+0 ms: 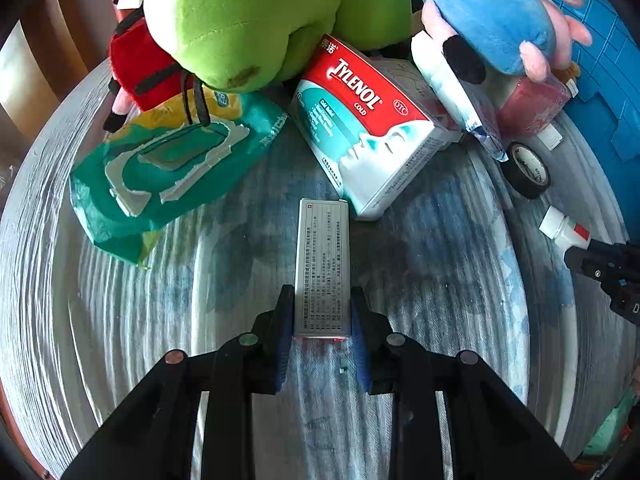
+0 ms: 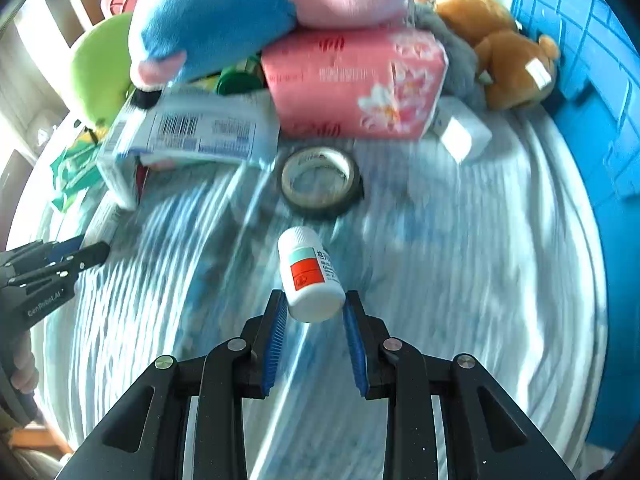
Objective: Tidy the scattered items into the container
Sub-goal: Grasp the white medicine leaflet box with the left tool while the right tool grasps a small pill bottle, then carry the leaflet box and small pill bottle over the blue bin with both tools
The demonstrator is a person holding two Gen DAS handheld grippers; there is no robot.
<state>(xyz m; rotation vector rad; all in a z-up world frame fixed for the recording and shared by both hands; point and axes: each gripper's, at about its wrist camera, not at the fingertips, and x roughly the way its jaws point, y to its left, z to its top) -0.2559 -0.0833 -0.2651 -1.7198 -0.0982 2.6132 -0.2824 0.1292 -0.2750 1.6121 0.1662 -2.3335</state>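
My left gripper (image 1: 322, 300) is shut on the near end of a slim silver medicine box (image 1: 323, 256), which points away over the pale cloth. My right gripper (image 2: 314, 300) is shut on a small white pill bottle (image 2: 308, 272) with a red and green label, its blue pads (image 2: 274, 340) pressing the base. In the left wrist view the same bottle (image 1: 562, 228) shows at the right edge. The blue slatted crate (image 2: 592, 80) stands at the far right. In the right wrist view the left gripper (image 2: 94, 250) appears at the left edge.
Ahead lies a pile: a Tylenol box (image 1: 368, 120), a green wipes pack (image 1: 160, 168), a green plush (image 1: 240, 20), a blue and pink plush (image 1: 492, 12), a pink tissue pack (image 2: 352, 84), a brown teddy (image 2: 504, 48) and a tape roll (image 2: 320, 180).
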